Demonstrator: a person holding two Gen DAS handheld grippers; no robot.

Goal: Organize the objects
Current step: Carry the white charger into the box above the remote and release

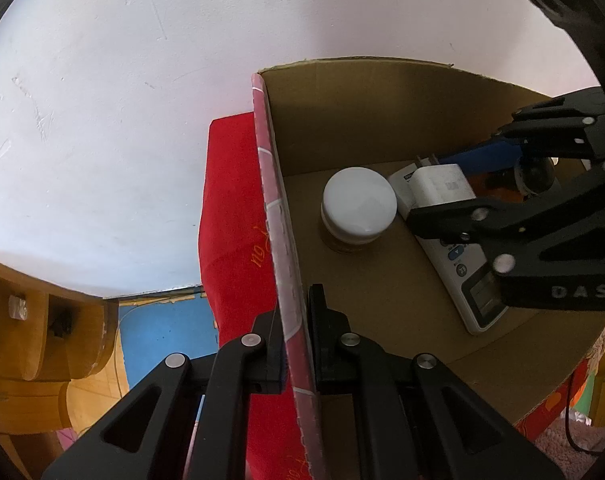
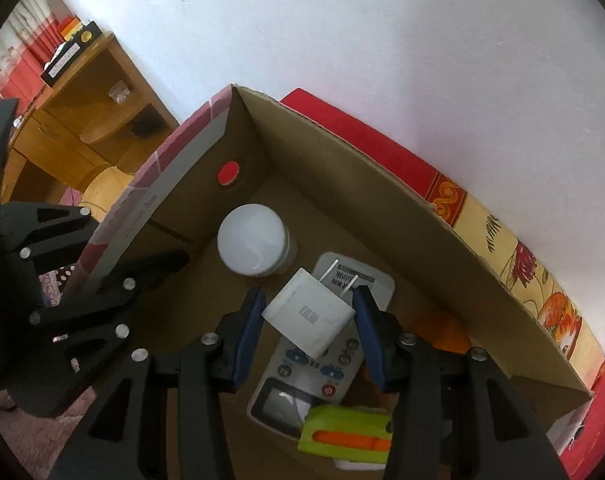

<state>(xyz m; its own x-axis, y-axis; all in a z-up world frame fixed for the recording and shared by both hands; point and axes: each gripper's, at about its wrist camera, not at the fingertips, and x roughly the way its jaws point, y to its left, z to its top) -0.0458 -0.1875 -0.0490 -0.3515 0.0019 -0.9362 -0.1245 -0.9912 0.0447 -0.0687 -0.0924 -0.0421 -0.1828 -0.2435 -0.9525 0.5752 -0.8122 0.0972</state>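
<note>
I am partway through packing small items into an open cardboard box (image 2: 342,168). My left gripper (image 1: 294,344) is pinched on the box's left wall, one finger outside and one inside, steadying it. My right gripper (image 2: 308,320) reaches down into the box with a white plug adapter (image 2: 310,312) between its blue pads (image 2: 248,330). The pads sit right at its sides, but I cannot tell whether they are pressing it or have just let go.

The adapter is a small white block with two metal prongs pointing away from me. It sits tilted over the upper end of a white remote control (image 2: 314,364) lying on the box floor, near a white-lidded jar (image 2: 252,246).

I judge the next move to be setting the adapter down, then spreading the fingers and lifting clear without dragging it.
</note>
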